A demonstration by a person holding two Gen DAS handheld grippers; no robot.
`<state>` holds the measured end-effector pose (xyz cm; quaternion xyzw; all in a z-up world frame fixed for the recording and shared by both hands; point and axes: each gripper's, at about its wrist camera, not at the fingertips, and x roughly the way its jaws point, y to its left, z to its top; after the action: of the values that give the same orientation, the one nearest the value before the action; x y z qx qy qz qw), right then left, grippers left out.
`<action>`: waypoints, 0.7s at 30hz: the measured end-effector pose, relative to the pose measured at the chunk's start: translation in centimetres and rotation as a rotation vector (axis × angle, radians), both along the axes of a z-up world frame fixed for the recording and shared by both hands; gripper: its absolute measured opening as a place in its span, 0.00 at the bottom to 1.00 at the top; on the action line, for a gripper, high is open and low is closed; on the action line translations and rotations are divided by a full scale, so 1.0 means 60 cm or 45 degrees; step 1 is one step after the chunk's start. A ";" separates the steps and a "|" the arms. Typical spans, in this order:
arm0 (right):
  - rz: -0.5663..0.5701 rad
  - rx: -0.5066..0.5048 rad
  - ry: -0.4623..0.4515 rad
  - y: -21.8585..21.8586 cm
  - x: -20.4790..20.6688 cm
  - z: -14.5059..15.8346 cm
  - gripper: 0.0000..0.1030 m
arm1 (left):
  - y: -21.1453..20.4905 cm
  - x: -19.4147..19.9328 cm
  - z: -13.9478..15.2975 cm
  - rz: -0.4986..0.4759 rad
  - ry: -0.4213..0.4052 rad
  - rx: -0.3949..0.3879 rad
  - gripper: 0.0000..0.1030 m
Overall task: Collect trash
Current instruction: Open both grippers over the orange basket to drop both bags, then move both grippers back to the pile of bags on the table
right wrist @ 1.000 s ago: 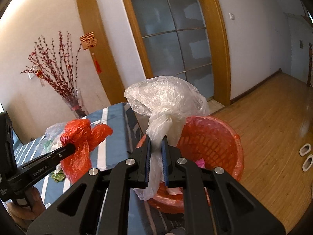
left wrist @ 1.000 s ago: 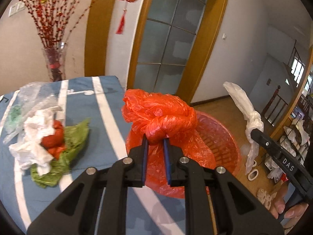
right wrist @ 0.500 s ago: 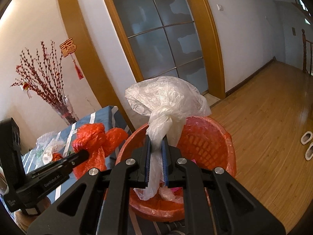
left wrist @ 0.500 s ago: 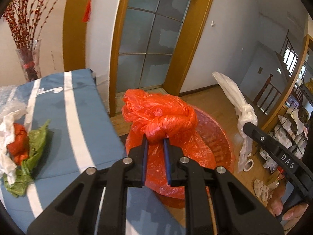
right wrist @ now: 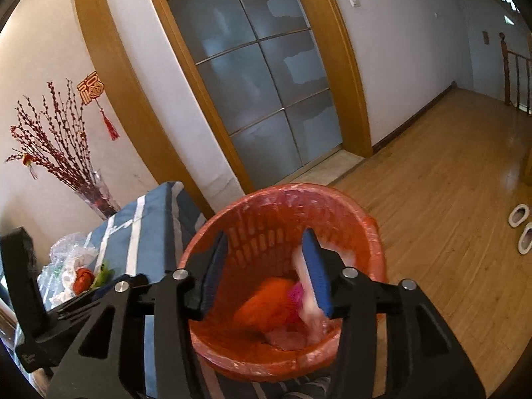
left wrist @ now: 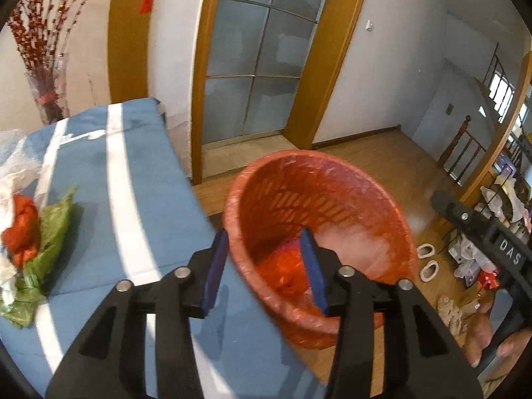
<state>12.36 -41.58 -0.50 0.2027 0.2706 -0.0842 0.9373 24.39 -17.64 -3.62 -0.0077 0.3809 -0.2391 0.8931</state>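
A red mesh basket (left wrist: 332,166) lined with thin plastic stands on the wooden floor by the table's end. My left gripper (left wrist: 266,266) hovers over its near rim, jaws opening, nothing between them. The knotted red bag (left wrist: 282,276) lies inside the basket. My right gripper (right wrist: 266,262) hangs above the same basket (right wrist: 282,191), jaws also opening. The white bag (right wrist: 309,312) is a blur dropping beside its right finger, onto the red bag (right wrist: 266,302). A pile of trash (left wrist: 43,236), green, red and white bags, lies on the blue striped tablecloth (left wrist: 139,199).
A vase of red branches (right wrist: 96,196) stands at the table's far end. Behind the basket is a glass door with a wooden frame (left wrist: 252,76). Slippers (right wrist: 522,229) lie on the floor to the right. A person's hand (left wrist: 498,335) holds the right tool.
Both grippers moved over the basket and opened. The red bag left my left gripper and now lies in the basket. The white bag left my right gripper and is falling in.
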 end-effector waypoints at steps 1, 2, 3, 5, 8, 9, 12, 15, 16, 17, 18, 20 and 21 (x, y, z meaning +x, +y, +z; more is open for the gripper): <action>-0.006 -0.006 0.002 0.001 0.000 0.001 0.50 | 0.008 -0.003 0.000 0.010 -0.008 0.007 0.50; -0.010 -0.013 0.002 0.002 -0.001 0.002 0.50 | 0.016 -0.005 0.000 0.021 -0.016 0.016 0.50; -0.011 -0.019 0.003 0.003 -0.001 0.002 0.50 | 0.027 -0.007 0.001 0.031 -0.025 0.029 0.51; -0.004 -0.032 0.004 0.010 -0.002 0.004 0.50 | 0.046 -0.012 0.001 0.052 -0.042 0.055 0.52; 0.015 -0.046 0.010 0.022 -0.001 0.006 0.50 | 0.081 -0.021 0.005 0.084 -0.061 0.073 0.53; 0.023 -0.050 0.012 0.027 0.000 0.006 0.50 | 0.087 -0.023 0.007 0.092 -0.066 0.074 0.54; 0.061 -0.063 0.014 0.050 0.004 0.011 0.50 | 0.121 -0.035 0.014 0.128 -0.089 0.075 0.56; 0.097 -0.072 0.013 0.072 0.009 0.016 0.50 | 0.153 -0.045 0.022 0.166 -0.102 0.071 0.57; 0.114 -0.076 0.012 0.082 0.010 0.017 0.50 | 0.165 -0.049 0.024 0.179 -0.107 0.071 0.57; 0.129 -0.079 0.013 0.090 0.012 0.019 0.50 | 0.175 -0.053 0.026 0.190 -0.113 0.074 0.57; 0.150 -0.085 0.012 0.102 0.014 0.021 0.50 | 0.184 -0.056 0.027 0.201 -0.118 0.077 0.57; 0.184 -0.094 0.010 0.120 0.016 0.025 0.50 | 0.208 -0.063 0.031 0.230 -0.129 0.078 0.57; 0.206 -0.100 0.009 0.132 0.018 0.027 0.50 | 0.219 -0.066 0.032 0.245 -0.133 0.078 0.57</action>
<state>13.45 -33.66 1.13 0.1430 0.2858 -0.0193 0.9474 20.45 -4.51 -1.70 -0.0043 0.3387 -0.1407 0.9303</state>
